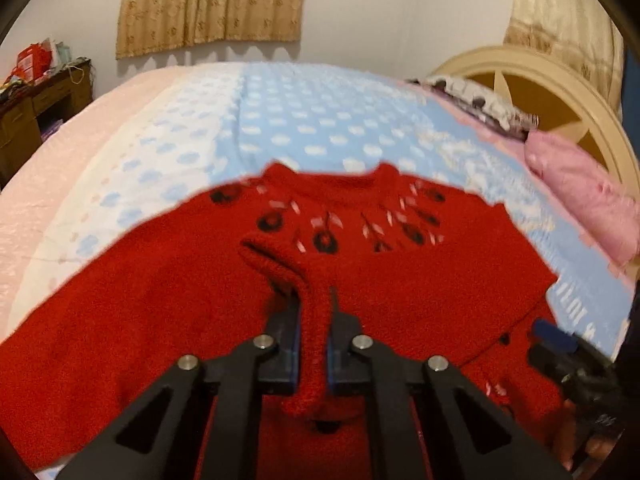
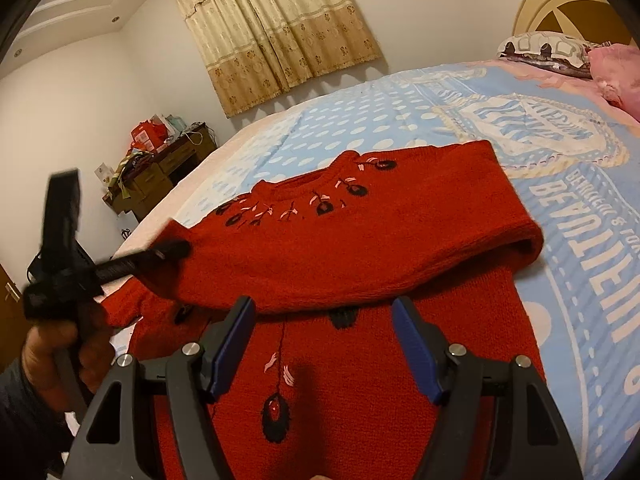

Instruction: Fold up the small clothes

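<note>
Bed (image 2: 420, 92): fills most of both my views, covered with a light blue blanket (image 1: 320, 120) carrying white dots and, toward the right side, a large white crest with lettering. Curtain (image 2: 280, 32): beige and gold, hanging on the far wall behind the bed. Headboard (image 1: 560, 92): cream, rounded, with brown panels, at the right end of the bed. Red sweater (image 2: 360, 232): my task item, a small knit with black and pink flower embroidery around the neckline and down the front, lying on the blue blanket near the bed's near edge; one sleeve is folded across the chest, its cuff end lying toward the right in my right wrist view. Wooden desk (image 2: 160, 176): far left against the wall, its top piled with red boxes and other clutter I cannot identify. Pillows: a pink one (image 1: 580, 188) and a patterned dark and white one (image 1: 476, 104), both by the headboard. Left gripper (image 1: 316, 320): fingers closed tight on a raised fold of the red knit, which stands pinched between the pads. Right gripper (image 2: 324, 344): fingers parted wide with nothing between them, hovering over the sweater's lower front. Hand (image 2: 52, 352): grasping the left gripper's handle at the left edge of my right wrist view.
</note>
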{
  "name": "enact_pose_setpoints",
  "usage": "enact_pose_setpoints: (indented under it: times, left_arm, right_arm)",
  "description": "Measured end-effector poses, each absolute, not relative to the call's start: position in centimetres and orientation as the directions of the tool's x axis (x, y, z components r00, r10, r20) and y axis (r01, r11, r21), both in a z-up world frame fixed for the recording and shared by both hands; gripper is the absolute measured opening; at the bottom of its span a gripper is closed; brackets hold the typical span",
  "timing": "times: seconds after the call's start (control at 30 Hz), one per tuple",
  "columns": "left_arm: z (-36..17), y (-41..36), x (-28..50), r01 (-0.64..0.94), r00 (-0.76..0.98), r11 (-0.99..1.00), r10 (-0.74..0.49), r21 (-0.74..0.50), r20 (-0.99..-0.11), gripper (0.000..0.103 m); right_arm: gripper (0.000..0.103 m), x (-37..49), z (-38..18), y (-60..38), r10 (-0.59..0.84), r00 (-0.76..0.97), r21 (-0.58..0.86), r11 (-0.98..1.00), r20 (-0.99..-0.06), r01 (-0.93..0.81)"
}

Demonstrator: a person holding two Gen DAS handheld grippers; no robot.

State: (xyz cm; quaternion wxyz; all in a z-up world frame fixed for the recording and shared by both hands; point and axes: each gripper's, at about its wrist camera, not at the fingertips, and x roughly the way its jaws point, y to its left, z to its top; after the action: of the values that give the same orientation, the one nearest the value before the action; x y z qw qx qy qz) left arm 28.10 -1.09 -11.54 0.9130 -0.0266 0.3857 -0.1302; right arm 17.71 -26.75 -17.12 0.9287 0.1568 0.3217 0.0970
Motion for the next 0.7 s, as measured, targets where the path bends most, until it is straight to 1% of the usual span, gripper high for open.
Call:
enact_pose_setpoints:
  times: [0.13, 0.17, 0.33, 0.4, 0.47, 0.53, 0.6, 0.67, 0.7]
  left_arm:
    - [-11.5, 0.8, 28.5, 0.177, 0.681, 0.979, -0.196, -0.101, -0.706, 0.009]
    - [-12.1, 1.2, 28.7, 0.161, 0.670, 0.983, -0.174, -0.087, -0.721, 0.009]
    - [-14.8, 0.9, 28.7, 0.151, 0.641, 0.986, -0.150, -0.068, -0.753, 0.010]
    - [-15.1, 0.8, 28.6, 0.139, 0.653, 0.989, -0.131, -0.052, -0.746, 0.013]
    - [-15.1, 0.7, 28.5, 0.138, 0.662, 0.990, -0.122, -0.041, -0.740, 0.014]
    - [-15.2, 0.8, 28.1, 0.140, 0.669, 0.989, -0.124, -0.040, -0.733, 0.015]
    - [-15.4, 1.2, 27.9, 0.137, 0.671, 0.989, -0.134, -0.056, -0.729, 0.016]
    - [-15.4, 1.6, 28.0, 0.125, 0.669, 0.989, -0.140, -0.075, -0.730, 0.020]
    - [-15.5, 1.9, 28.1, 0.114, 0.667, 0.990, -0.141, -0.088, -0.731, 0.024]
  right_arm:
    - [0.072, 17.9, -17.4, -26.5, 0.282, 0.762, 0.348, 0.934, -0.583, -0.079]
    - [0.072, 18.0, -17.5, -26.4, 0.282, 0.755, 0.345, 0.935, -0.592, -0.078]
    - [0.072, 18.3, -17.9, -26.4, 0.276, 0.740, 0.339, 0.938, -0.613, -0.070]
    - [0.072, 18.4, -17.7, -26.6, 0.274, 0.733, 0.343, 0.938, -0.622, -0.059]
    - [0.072, 18.8, -16.7, -27.2, 0.272, 0.723, 0.362, 0.931, -0.635, -0.032]
    - [0.072, 19.1, -14.5, -27.6, 0.272, 0.756, 0.367, 0.929, -0.596, -0.045]
    - [0.072, 19.9, -12.9, -27.3, 0.235, 0.787, 0.313, 0.948, -0.571, -0.057]
    - [0.072, 21.5, -12.7, -27.2, 0.223, 0.779, 0.279, 0.958, -0.586, -0.065]
    - [0.072, 22.6, -13.3, -27.3, 0.222, 0.758, 0.273, 0.960, -0.614, -0.060]
